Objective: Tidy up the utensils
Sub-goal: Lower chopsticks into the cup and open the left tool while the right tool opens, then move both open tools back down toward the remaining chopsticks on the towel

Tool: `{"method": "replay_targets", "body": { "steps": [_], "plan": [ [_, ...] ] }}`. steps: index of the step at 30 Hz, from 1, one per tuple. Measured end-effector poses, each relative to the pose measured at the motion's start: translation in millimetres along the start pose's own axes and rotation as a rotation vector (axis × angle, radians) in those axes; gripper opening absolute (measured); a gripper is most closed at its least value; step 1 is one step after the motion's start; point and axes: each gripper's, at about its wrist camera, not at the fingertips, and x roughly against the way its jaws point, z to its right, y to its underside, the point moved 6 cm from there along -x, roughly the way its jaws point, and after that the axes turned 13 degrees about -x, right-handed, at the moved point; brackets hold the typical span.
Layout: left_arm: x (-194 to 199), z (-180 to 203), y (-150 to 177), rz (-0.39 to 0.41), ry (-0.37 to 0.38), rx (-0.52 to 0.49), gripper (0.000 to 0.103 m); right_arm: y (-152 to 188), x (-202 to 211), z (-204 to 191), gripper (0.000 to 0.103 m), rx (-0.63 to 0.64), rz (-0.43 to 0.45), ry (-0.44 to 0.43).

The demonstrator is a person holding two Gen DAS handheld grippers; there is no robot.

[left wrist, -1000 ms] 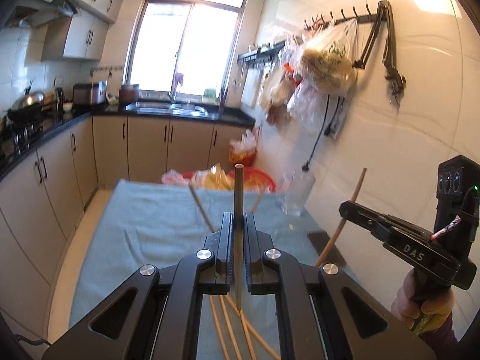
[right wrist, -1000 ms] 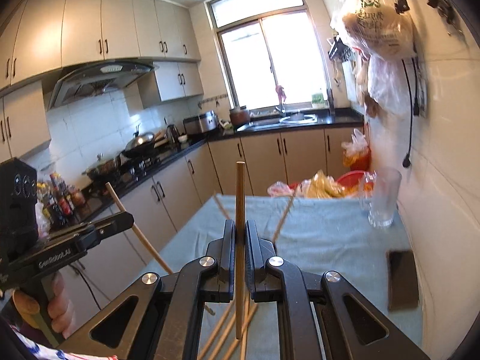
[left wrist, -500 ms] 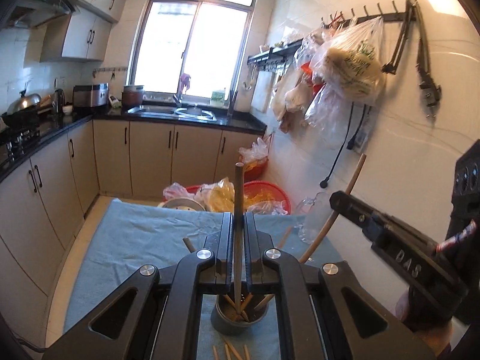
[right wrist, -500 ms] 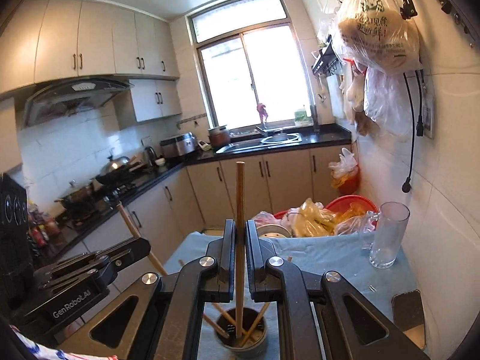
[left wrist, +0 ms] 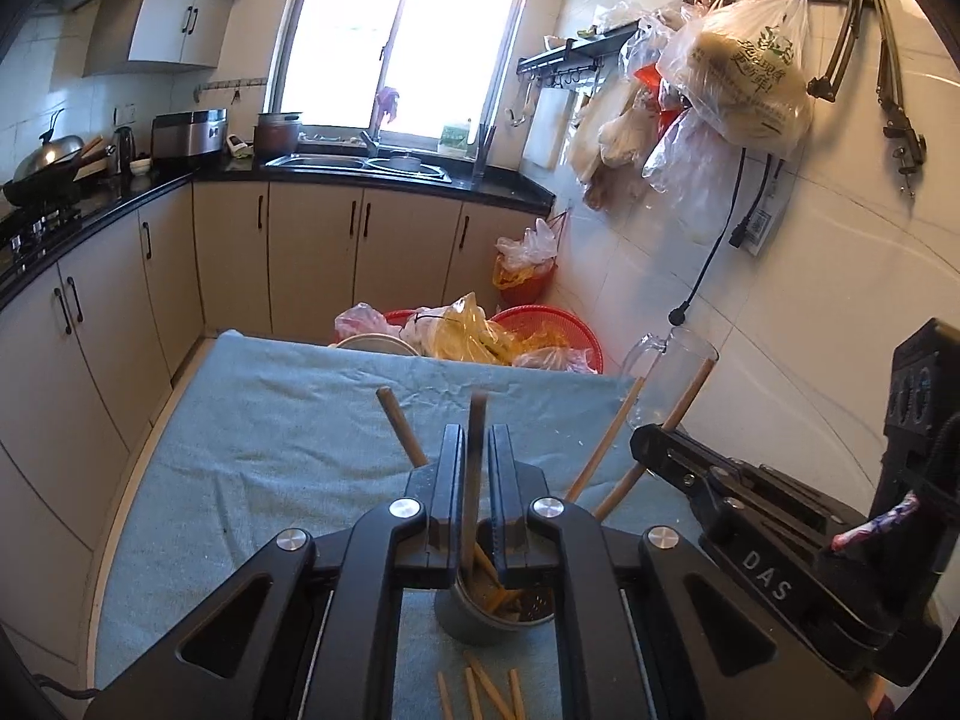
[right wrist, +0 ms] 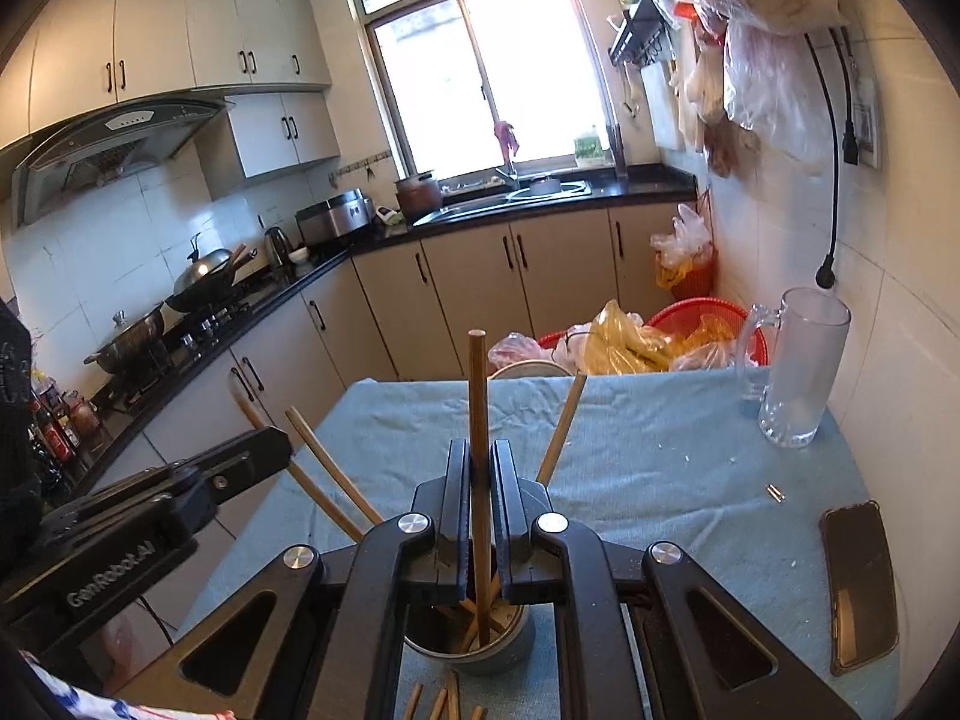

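Observation:
A grey metal holder (left wrist: 480,618) (right wrist: 474,654) stands on the blue cloth with several wooden chopsticks leaning in it. My left gripper (left wrist: 476,429) hangs right over it. Its jaws are opening, and the blurred chopstick (left wrist: 477,420) between them sits lower than before, its lower end inside the holder. My right gripper (right wrist: 480,444) is shut on an upright chopstick (right wrist: 478,372) whose lower end also reaches into the holder. In the other view each gripper shows at the side: the right gripper (left wrist: 645,438) and the left gripper (right wrist: 264,444). Loose chopsticks (left wrist: 486,690) lie in front of the holder.
A glass mug (right wrist: 798,372) stands at the table's far right by the tiled wall. A dark phone (right wrist: 858,582) lies near the right edge. Red baskets with plastic bags (left wrist: 480,336) sit past the far edge of the table (right wrist: 660,450). Kitchen cabinets run along the left.
Both grippers came forward and down until the holder lay under them. The left chopstick has slid down between its jaws; the right chopstick's lower end now dips into the holder.

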Motion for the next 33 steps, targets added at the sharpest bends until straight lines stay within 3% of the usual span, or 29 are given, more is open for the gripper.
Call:
{"method": "replay_targets", "body": {
  "steps": [4, 7, 9, 11, 18, 33],
  "plan": [
    [7, -4, 4, 0.004, -0.007, 0.025, 0.03, 3, -2, 1, 0.007, -0.004, -0.006, 0.005],
    [15, -4, 8, 0.007, -0.01, 0.034, 0.034, 4, -2, 1, 0.009, -0.007, -0.007, 0.006],
    [20, -3, 10, 0.003, -0.009, 0.032, 0.037, 4, -1, 1, 0.015, -0.004, -0.005, 0.01],
    [25, -2, 13, 0.001, -0.014, 0.031, 0.04, 5, 1, 0, 0.028, -0.001, -0.001, 0.012],
    [54, 3, 23, 0.005, -0.05, 0.016, 0.052, 3, 22, -3, 0.036, 0.002, 0.028, 0.017],
    [90, 13, 73, -0.049, -0.088, 0.03, 0.059, 32, 80, 23, 0.05, -0.051, 0.038, 0.053]
  ]
}}
